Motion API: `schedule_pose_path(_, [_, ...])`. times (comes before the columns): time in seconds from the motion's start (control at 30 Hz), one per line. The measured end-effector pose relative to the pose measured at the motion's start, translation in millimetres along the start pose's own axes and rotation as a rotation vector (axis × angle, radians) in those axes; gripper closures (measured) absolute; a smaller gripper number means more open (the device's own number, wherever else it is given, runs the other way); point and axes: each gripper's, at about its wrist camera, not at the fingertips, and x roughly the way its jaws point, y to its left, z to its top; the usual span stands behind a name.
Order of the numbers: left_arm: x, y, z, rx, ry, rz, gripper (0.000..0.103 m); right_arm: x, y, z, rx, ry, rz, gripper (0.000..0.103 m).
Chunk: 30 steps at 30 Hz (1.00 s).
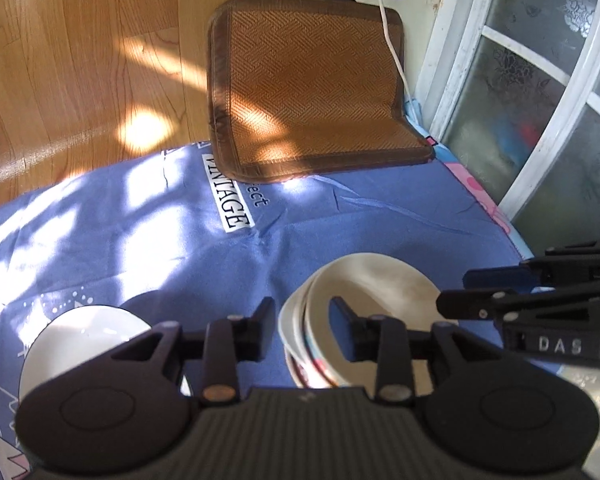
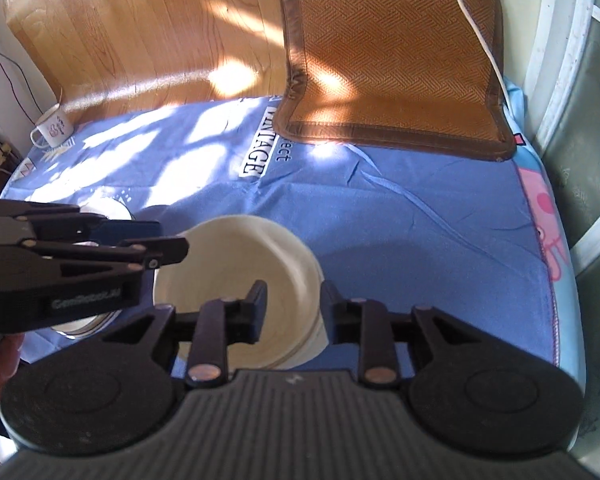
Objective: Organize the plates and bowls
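Note:
A stack of cream plates and bowls (image 1: 380,292) lies on the blue cloth (image 1: 148,240); it also shows in the right wrist view (image 2: 244,276). A white bowl (image 1: 84,332) sits to its left, partly hidden behind my left gripper. My left gripper (image 1: 302,316) is open, its jaws straddling the left rim of the stack. My right gripper (image 2: 292,300) is open, its jaws straddling the stack's right rim. The right gripper reaches in from the right in the left wrist view (image 1: 456,296). The left gripper reaches in from the left in the right wrist view (image 2: 168,242).
A brown woven mat (image 1: 312,92) lies at the cloth's far edge with a white cable (image 1: 392,40) across it. A window frame (image 1: 540,120) stands on the right. A white enamel mug (image 2: 54,128) stands at the far left corner. Wooden floor (image 1: 80,60) lies beyond.

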Motion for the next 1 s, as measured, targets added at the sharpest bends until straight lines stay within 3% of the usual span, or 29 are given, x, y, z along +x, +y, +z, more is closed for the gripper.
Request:
schedule_pose_path(0.2, [-13,24,-8,-0.082,-0.04,-0.028,0.047,-9,-32,-11,0.118,-0.03,0.052,0.061])
schedule_pose_path(0.27, [-12,33,-12,-0.125,-0.048,-0.065,0.03,-7,-43,-17,0.169,-0.026,0.069,0.055])
schedule_pose_path(0.33, [-10,39,-16,-0.16,-0.053,-0.101,0.021,-5,-54,-21,0.223,-0.011,0.104,0.053])
schedule_pose_path(0.43, [-5,40,-21,-0.178,-0.041,-0.129,0.018,-1,-62,-26,0.285,0.003,0.148,0.053])
schedule_pose_path(0.67, [8,35,-25,-0.198,-0.006,-0.143,0.016,2,-58,-28,0.278,0.019,0.176,0.052])
schedule_pose_path(1.0, [34,24,-29,-0.232,0.06,-0.164,0.014,26,-49,-15,0.245,0.058,0.151,0.045])
